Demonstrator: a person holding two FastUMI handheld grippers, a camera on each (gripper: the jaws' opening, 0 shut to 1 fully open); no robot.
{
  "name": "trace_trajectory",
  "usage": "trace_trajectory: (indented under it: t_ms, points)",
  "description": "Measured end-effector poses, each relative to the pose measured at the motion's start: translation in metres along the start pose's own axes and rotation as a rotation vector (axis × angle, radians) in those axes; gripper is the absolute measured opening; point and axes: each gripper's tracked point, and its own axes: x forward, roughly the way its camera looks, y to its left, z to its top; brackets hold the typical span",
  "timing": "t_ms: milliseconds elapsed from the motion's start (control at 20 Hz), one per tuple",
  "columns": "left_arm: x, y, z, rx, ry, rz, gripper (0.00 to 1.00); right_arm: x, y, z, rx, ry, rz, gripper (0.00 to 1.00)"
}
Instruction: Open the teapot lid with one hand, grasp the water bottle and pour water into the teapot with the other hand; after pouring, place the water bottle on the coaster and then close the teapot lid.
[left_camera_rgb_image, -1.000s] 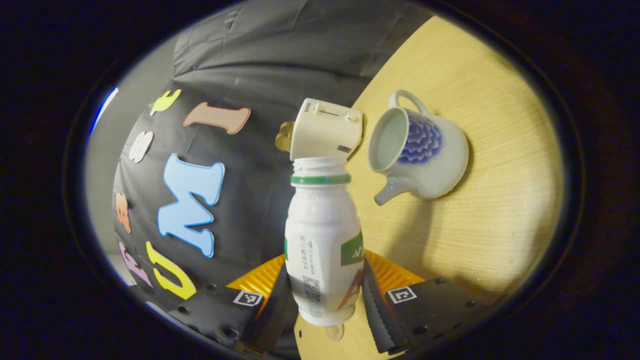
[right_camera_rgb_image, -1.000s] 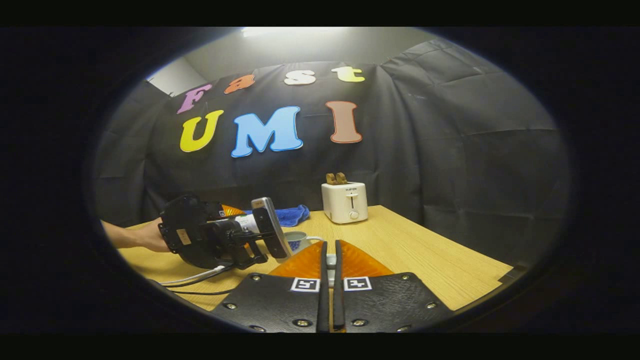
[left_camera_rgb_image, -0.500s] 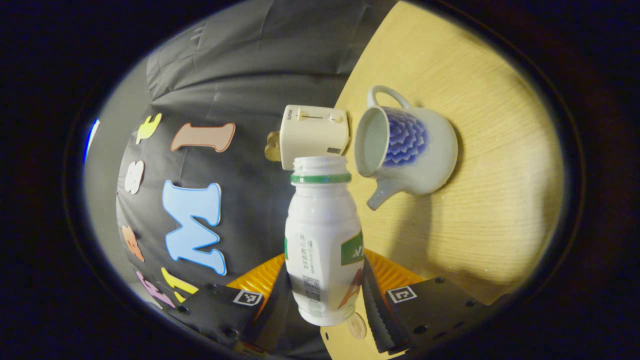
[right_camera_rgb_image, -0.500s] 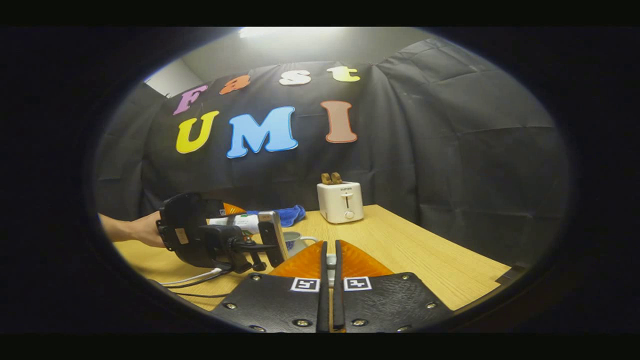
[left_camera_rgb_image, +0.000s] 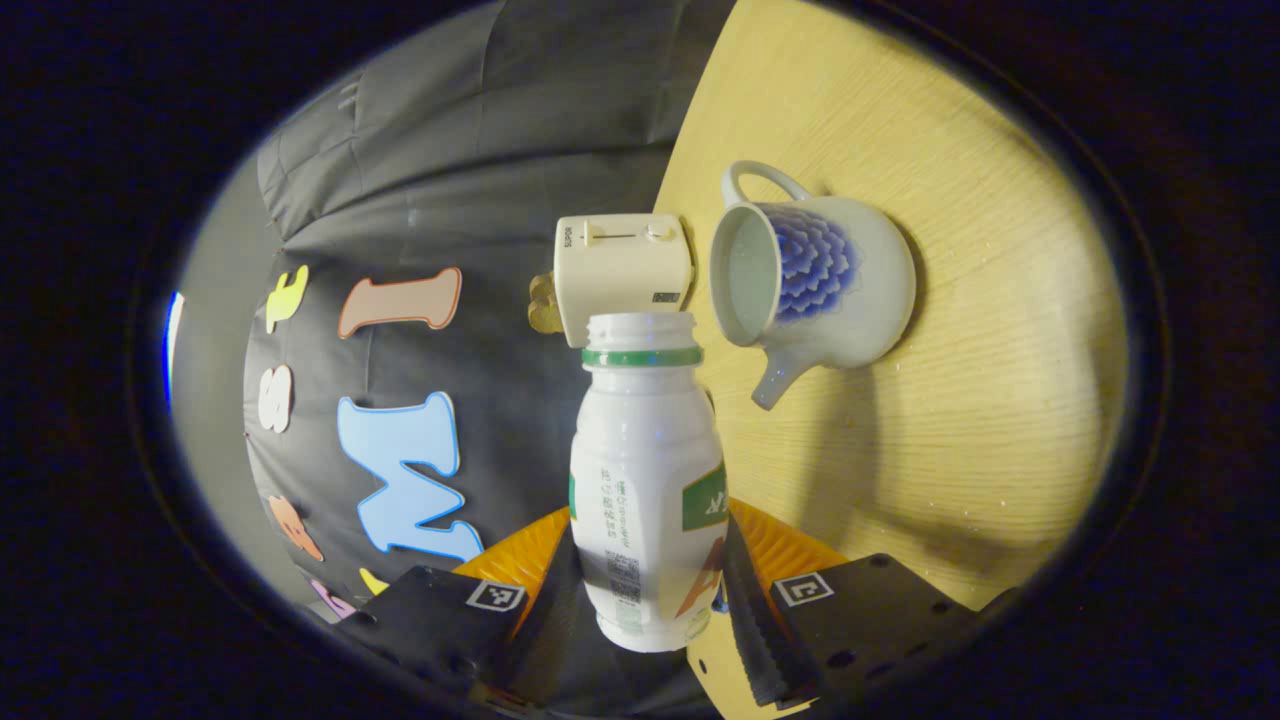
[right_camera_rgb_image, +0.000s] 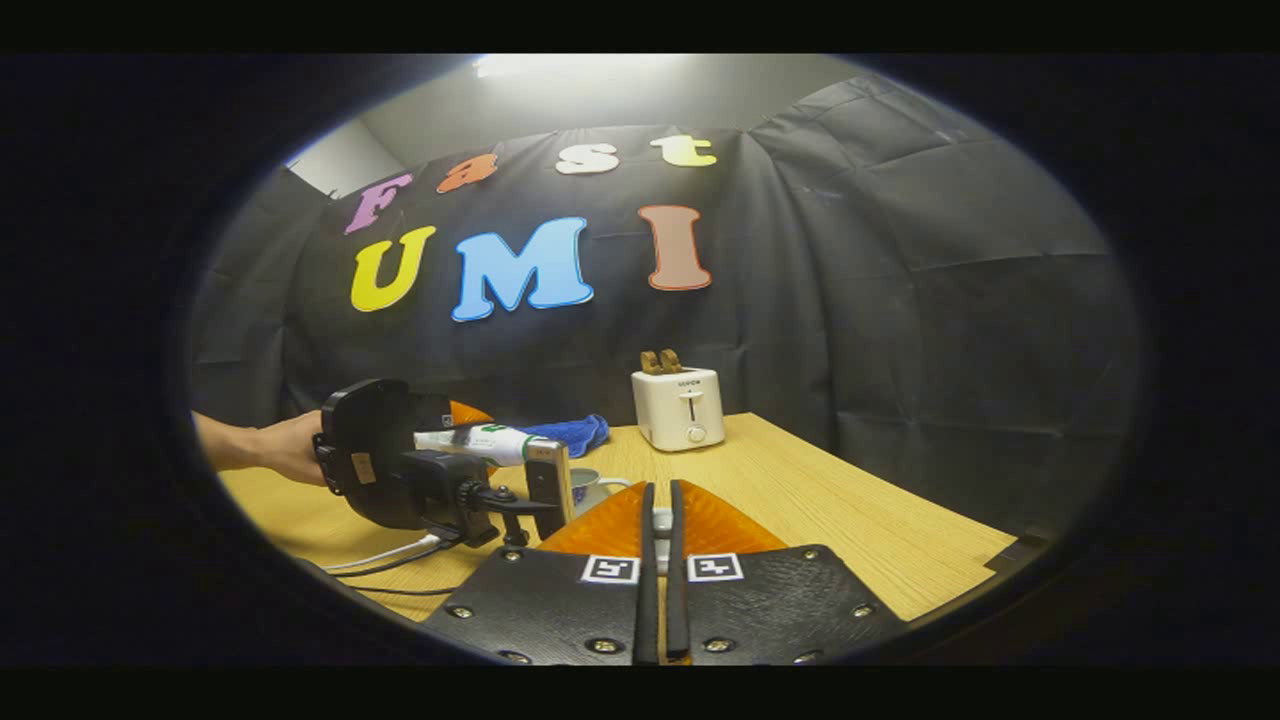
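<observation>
White plastic water bottle (left_camera_rgb_image: 645, 480) sits clamped in the left gripper (left_camera_rgb_image: 645, 590), tipped sideways – mouth beside the lidless teapot (left_camera_rgb_image: 810, 285). Right gripper (right_camera_rgb_image: 658, 560) pinches a small pale piece, 2 fingers nearly together; bare wooden table (right_camera_rgb_image: 850, 520) spreads rightward.

Since one second ago, the left gripper (left_camera_rgb_image: 650, 610) has rolled further, so the white plastic water bottle with green ring (right_camera_rgb_image: 478, 441) lies nearly horizontal, its open mouth closer above the white-and-blue ceramic teapot (left_camera_rgb_image: 812, 288).
</observation>
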Motion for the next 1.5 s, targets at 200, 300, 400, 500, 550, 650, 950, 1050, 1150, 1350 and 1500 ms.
trace_trajectory:
  t_ms: [200,300,400,500,550,650,950,1050,1150,1350,1500]
  points:
    - [0.0,0.003,0.001,0.041,-0.004,0.002,0.76,0.0,0.003,0.001,-0.007,0.0,0.005,0.03]
    - [0.0,0.005,0.0,0.064,-0.003,0.002,0.76,0.001,0.003,0.001,-0.007,0.0,0.005,0.03]
    - [-0.001,0.006,0.001,0.084,-0.002,0.005,0.76,0.0,0.002,0.001,-0.006,0.002,0.005,0.03]
    - [0.0,0.007,0.001,0.098,-0.004,0.001,0.76,0.001,0.001,0.0,-0.006,0.006,0.003,0.03]
    - [-0.001,0.007,0.001,0.103,-0.003,-0.002,0.76,0.001,0.001,0.0,-0.005,0.005,0.003,0.03]
    - [-0.001,0.008,0.002,0.112,-0.006,-0.001,0.76,0.0,0.0,0.0,-0.004,0.005,0.001,0.03]
    - [0.001,0.009,-0.001,0.135,0.003,0.006,0.76,0.0,0.0,0.002,-0.004,0.003,0.002,0.03]
    - [0.0,0.011,-0.001,0.146,0.007,0.012,0.76,0.0,0.0,0.001,-0.003,0.005,0.001,0.03]
    - [0.001,0.011,-0.002,0.152,0.01,0.011,0.76,-0.001,0.0,0.001,-0.002,0.007,0.002,0.03]
    - [0.001,0.014,-0.001,0.178,0.013,0.017,0.76,-0.001,0.001,0.002,-0.003,0.004,0.004,0.03]
    - [0.0,0.017,-0.001,0.198,0.016,0.026,0.76,-0.002,0.003,0.003,-0.002,0.0,0.013,0.03]
